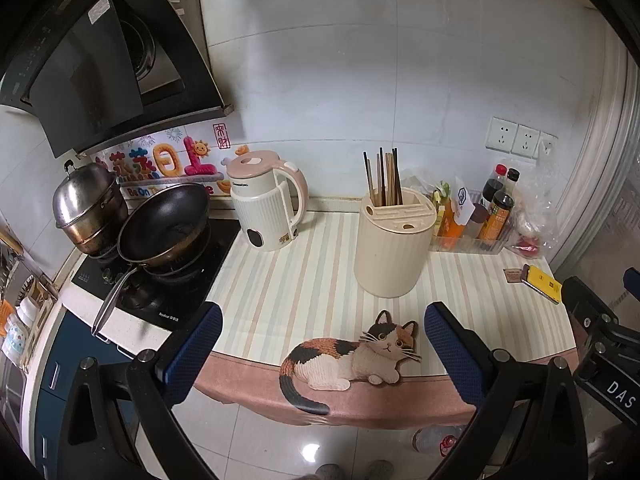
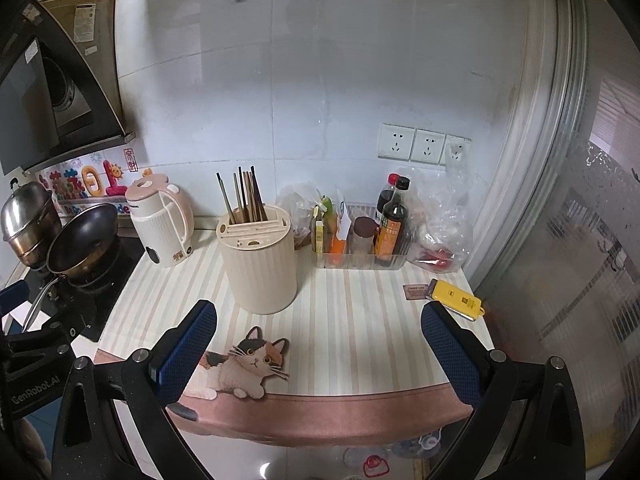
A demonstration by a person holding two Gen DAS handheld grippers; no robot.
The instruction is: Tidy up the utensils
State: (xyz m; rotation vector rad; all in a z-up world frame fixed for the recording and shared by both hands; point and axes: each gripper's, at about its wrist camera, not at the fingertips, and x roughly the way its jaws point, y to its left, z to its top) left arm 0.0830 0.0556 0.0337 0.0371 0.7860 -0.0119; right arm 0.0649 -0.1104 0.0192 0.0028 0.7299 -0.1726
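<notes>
Both grippers are just hanging out at the front edge of the counter. The left gripper has its blue-padded fingers spread wide with nothing between them, and the right gripper is the same deal, wide apart and holding nothing.

Right between the left gripper's fingers, low in the frame, is a cat-shaped mat draped over the pink front edge of the striped counter cover. In the right wrist view the cat sits toward the lower left, partly behind the left finger.

Further back, about center frame in the left view, stands a cream ribbed utensil holder with slots in its top. A bunch of chopsticks stick upright out of its back compartment. Well apart from both grippers.

To the left of the holder is a pink and white electric kettle, and past that, at the left edge, a black frying pan and a steel lidded pot on the stove.

To the right of the holder is a clear tray of sauce bottles against the wall, with plastic bags beside it. Nearer the counter's right edge lies a yellow flat gadget, just beside a small brown card. Wall sockets sit above on the tile.
</notes>
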